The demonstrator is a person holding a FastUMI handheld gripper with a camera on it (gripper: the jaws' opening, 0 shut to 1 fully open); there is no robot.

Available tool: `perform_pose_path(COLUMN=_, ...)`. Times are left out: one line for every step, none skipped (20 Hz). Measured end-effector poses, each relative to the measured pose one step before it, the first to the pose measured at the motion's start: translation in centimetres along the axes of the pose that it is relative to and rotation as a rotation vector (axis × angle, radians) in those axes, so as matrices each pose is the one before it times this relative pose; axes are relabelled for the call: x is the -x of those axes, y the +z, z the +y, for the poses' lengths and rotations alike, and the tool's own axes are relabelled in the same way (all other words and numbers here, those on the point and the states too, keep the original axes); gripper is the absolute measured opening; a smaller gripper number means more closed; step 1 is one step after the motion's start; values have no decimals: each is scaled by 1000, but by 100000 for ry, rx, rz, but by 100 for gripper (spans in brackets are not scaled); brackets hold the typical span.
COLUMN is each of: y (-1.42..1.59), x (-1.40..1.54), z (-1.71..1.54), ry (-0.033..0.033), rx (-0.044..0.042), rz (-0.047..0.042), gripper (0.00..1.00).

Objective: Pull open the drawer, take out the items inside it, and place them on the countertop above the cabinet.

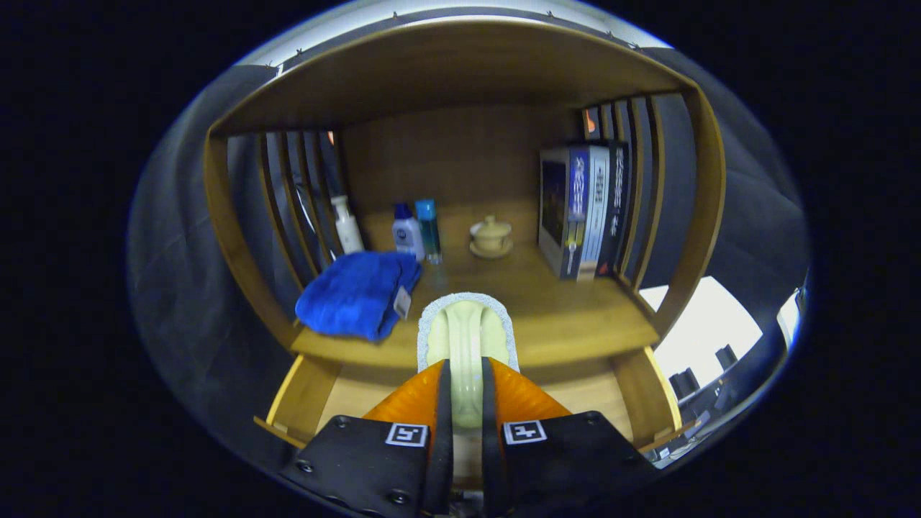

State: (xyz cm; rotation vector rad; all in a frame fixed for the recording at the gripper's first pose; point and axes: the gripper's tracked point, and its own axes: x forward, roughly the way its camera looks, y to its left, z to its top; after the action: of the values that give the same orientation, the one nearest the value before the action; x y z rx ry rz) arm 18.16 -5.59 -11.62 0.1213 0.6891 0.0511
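Observation:
My gripper (466, 368) is shut on a pale green item with a speckled grey-white rim (466, 320), gripped by its narrow middle ridge. The item rises ahead of the fingers and overlaps the front edge of the wooden countertop (568, 316); whether it touches the wood I cannot tell. Under the fingers the drawer (302, 396) stands pulled open, its light wooden floor showing on both sides of them. A folded blue towel (356, 293) with a small tag lies on the countertop, left of the held item.
At the back of the countertop stand a white pump bottle (347, 224), a white bottle with a blue cap (407, 232), a slim blue bottle (429, 229) and a lidded cream cup on a saucer (491, 236). Upright books (584, 208) stand on the right. Slatted side walls close in both sides.

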Motion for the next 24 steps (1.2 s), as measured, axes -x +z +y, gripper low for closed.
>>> perform_pose_path(y=1173, x=-808, z=400, ry=2180, rx=-2529, rz=-1856, gripper=25)
perform_pose_path(y=589, x=-890, z=299, ry=1537, rx=-2915, rz=-1348, gripper=25)
perform_pose_path(y=715, x=-983, z=134, ry=451, rx=-2279, rz=-1361, gripper=25)
perform_pose_path(y=648, x=-1271, z=82, ry=-599, rx=-1393, rz=-1172, gripper=25)
perform_pose_path(y=392, x=-1314, z=-21, ry=-648, rx=-255, rz=166, gripper=24)
perform_pose_path(y=235, x=-1222, z=-127, ry=-967, rx=-477, rz=418, gripper=25)
perform_pose_path(y=-152, x=-1197, z=-27, ry=-1332, rx=-3, rz=1562, gripper=25)
perform_pose_path(y=-265, x=-1123, z=-11, ry=-1368, rx=-399, rz=1709, gripper=25)
perform_pose_path(y=-553, x=-1248, z=4, ry=-1032, rx=-32, rz=1850, gripper=25)
perform_pose_path(y=-355, x=-1048, z=-154, ry=-1406, rx=53, rz=1727, gripper=25)
perform_pose_path(y=-416, x=-926, z=-295, ry=-1269, rx=18, rz=1731, gripper=25)
perform_pose_path(y=-369, x=-826, z=-225, ry=-1104, rx=30, rz=1842, gripper=25)
perform_pose_path(y=-350, x=-673, z=-510, ry=-1708, rx=280, rz=1932, gripper=25)
perform_pose_path(y=-144, x=-631, z=-292, ry=-1201, rx=-311, rz=42, gripper=25)
perform_pose_path(y=-323, x=-625, z=15, ry=305, rx=-301, rz=139, gripper=25)
perform_pose_path(y=-303, x=-435, z=-106, ry=262, rx=-483, rz=663, gripper=25)
perform_pose_path(y=-95, x=-199, z=-268, ry=-372, rx=-1202, rz=399, gripper=25)
perform_pose_path(y=-92, x=-113, z=-176, ry=-327, rx=-820, rz=166, gripper=25)
perform_pose_path(y=45, x=-64, z=-227, ry=-40, rx=-482, rz=-76, gripper=27)
perform_pose_path(y=153, x=-16, z=-240, ry=-1055, rx=-232, rz=-803, gripper=28)
perform_pose_path(y=143, x=137, z=56, ry=320, rx=-163, rz=-264, gripper=29)
perform_pose_path(y=272, x=228, z=-81, ry=309, rx=62, rz=-343, gripper=30)
perform_pose_path(y=-180, x=-129, z=292, ry=819, rx=-141, rz=-354, gripper=38)
perform_pose_path(y=-40, x=267, z=74, ry=1059, rx=-28, rz=458, gripper=47)
